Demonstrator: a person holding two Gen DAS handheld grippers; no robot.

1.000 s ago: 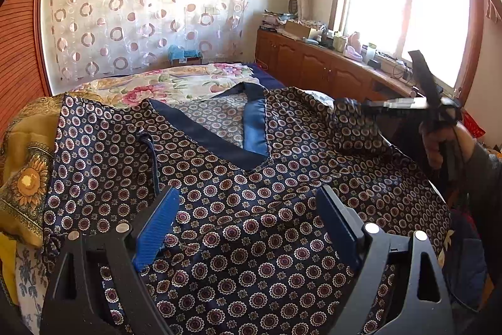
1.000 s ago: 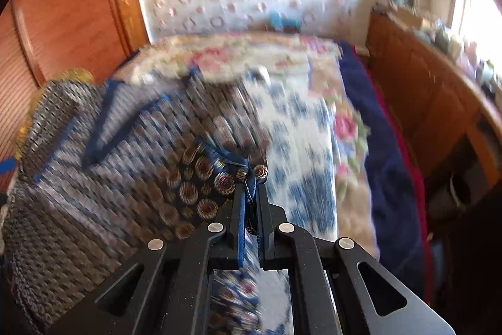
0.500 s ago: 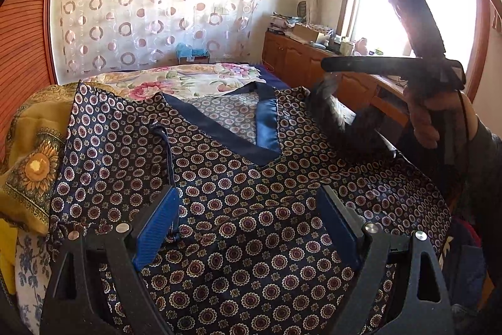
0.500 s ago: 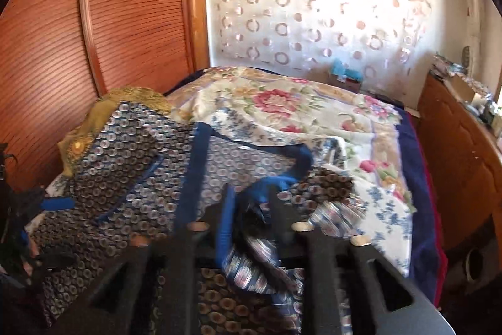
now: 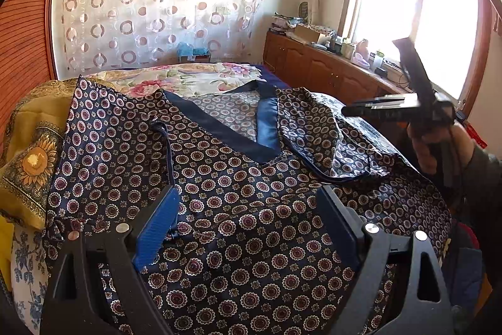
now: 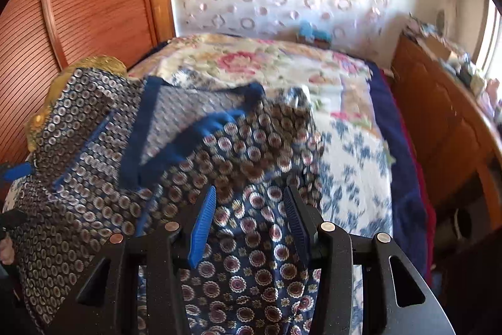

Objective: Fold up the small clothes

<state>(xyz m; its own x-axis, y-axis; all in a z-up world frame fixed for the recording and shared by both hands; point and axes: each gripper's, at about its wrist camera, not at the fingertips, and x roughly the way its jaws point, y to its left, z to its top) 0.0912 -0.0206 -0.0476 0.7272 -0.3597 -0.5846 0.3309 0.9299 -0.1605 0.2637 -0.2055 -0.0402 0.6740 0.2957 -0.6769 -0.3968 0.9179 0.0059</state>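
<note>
Now your right gripper (image 6: 249, 218), jaws just parted, has let go of the sleeve (image 5: 317, 127), which lies folded across the top (image 5: 238, 209) on the bed (image 5: 188, 77), while your left gripper (image 5: 248, 228) hovers wide open at lower centre.

- From my right wrist view the patterned top (image 6: 238, 165) is smeared by motion, so I cannot make out its folds near the collar.
- The top's near hem runs off the bottom edge of both views, behind the gripper frames.
- In my left wrist view the right gripper (image 5: 348, 110) is blurred; I cannot see its jaws from there.
- The clutter on the far cabinet (image 5: 329, 74) is too small to name.
- The window (image 5: 417, 30) is washed out by glare.
</note>
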